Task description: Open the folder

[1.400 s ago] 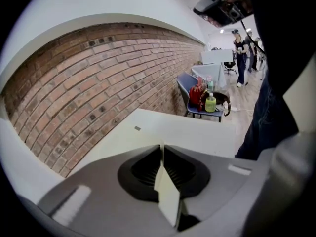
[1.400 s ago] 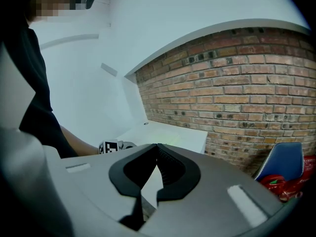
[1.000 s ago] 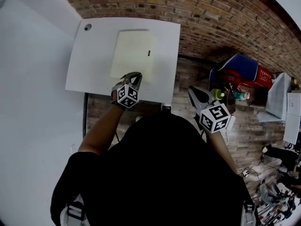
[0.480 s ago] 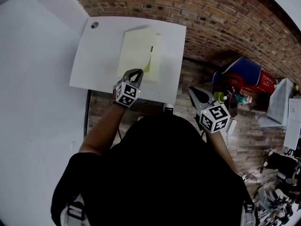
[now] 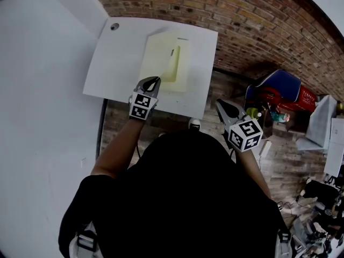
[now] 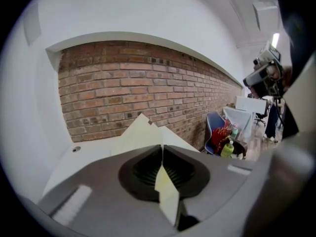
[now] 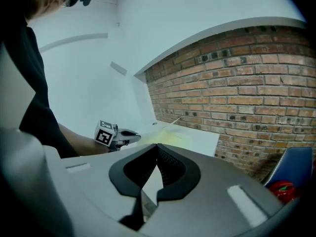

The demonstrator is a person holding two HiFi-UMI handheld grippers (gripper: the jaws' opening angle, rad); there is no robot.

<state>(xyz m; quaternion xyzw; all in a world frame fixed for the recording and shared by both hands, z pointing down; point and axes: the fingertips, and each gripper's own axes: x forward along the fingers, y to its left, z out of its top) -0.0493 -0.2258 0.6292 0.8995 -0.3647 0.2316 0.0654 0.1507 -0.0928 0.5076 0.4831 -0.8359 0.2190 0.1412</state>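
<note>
One folder (image 5: 181, 63) edge pinched, left gripper (image 5: 152, 80)

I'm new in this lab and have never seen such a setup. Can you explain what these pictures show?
There is no robot here. A person holds a two-jaw gripper in each hand. One picture comes from a camera on the person's head, looking steeply down. The other two come from cameras riding on the grippers, each looking along its own jaws. On the white table lies a pale yellow folder. The left gripper is shut on the folder's front cover, which is lifted off the rest. The right gripper is shut with nothing in it, held beside the table.
</note>
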